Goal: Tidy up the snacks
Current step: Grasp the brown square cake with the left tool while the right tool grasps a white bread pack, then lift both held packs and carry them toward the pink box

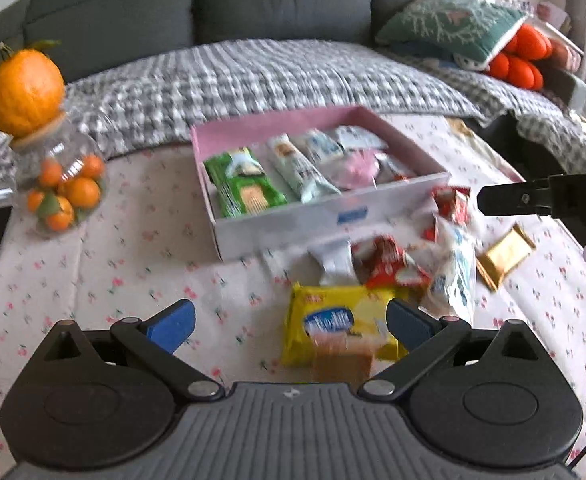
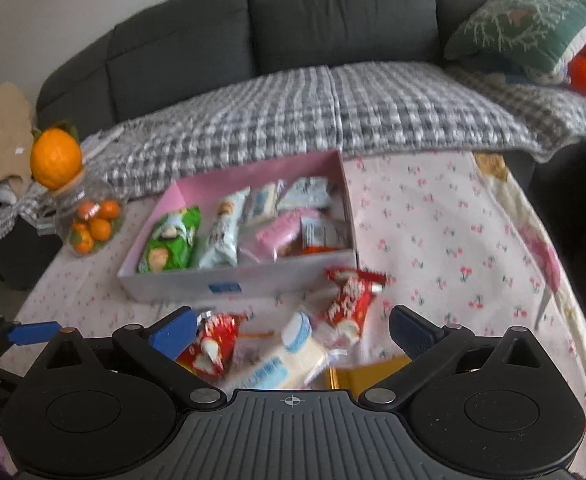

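Yellow snack pack (image 1: 339, 326) lies on table (image 1: 113, 264) between wide-open left tool (image 1: 291, 326) pads, long axis 9-to-3, box (image 1: 293, 216) at 12. Right tool (image 2: 291, 330) also wide, empty, over loose red (image 2: 351, 298) and white wrappers (image 2: 281, 364). Left hand nearer yellow pack; judged next pick

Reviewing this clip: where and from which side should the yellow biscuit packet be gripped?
Grip the yellow biscuit packet across its two long side edges, coming down from above and the near side. It lies flat on the tablecloth, already between the open left claw pads.
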Action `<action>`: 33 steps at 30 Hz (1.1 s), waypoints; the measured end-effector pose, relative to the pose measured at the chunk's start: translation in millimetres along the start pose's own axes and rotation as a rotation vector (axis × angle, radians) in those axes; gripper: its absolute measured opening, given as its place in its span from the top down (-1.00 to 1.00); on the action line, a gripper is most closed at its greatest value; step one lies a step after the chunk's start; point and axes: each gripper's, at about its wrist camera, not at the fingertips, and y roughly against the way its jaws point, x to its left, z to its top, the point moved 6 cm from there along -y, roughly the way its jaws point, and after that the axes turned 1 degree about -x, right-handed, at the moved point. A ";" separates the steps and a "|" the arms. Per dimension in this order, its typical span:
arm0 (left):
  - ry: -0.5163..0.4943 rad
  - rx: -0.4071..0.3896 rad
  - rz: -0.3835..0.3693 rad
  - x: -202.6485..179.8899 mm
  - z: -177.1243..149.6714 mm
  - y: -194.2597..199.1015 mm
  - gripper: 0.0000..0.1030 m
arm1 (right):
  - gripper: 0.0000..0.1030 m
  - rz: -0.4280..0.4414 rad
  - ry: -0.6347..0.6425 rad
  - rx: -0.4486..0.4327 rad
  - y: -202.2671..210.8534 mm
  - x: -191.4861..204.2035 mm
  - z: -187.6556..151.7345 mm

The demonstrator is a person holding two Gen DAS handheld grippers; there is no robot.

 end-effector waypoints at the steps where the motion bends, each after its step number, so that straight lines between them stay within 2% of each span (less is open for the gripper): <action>1: -0.004 0.007 -0.010 -1.5 -1.9 -1.4 -0.97 | -1.00 0.002 -0.001 0.012 -1.4 -0.3 -2.7; 7: -0.040 0.008 -0.061 -11.3 -13.6 -3.2 -0.93 | -1.00 0.028 -0.009 0.060 -8.0 4.1 -12.3; 11: -0.060 0.038 -0.080 -17.9 -21.4 -8.8 -0.86 | -1.00 0.037 -0.001 0.097 -15.1 10.5 -18.6; 17: -0.093 0.089 -0.091 -25.0 -29.2 -16.3 -0.62 | -1.00 0.036 -0.045 0.154 -28.3 13.7 -25.7; 19: -0.088 0.103 -0.099 -26.0 -30.3 -17.8 -0.51 | -1.00 0.033 -0.070 0.169 -33.5 13.3 -26.6; 23: -0.073 0.117 -0.110 -26.1 -31.4 -18.9 -0.43 | -1.00 0.018 -0.110 0.208 -44.9 12.3 -29.1; 26: -0.061 0.128 -0.129 -25.9 -32.0 -18.9 -0.24 | -1.00 0.015 -0.146 0.230 -51.9 11.0 -30.5; 32: -0.043 0.137 -0.135 -23.6 -30.5 -19.4 -0.14 | -1.00 -0.003 -0.192 0.240 -58.6 7.0 -28.8; 33: -0.039 0.139 -0.140 -23.1 -30.6 -18.7 -0.06 | -1.00 -0.008 -0.188 0.238 -59.0 7.1 -28.2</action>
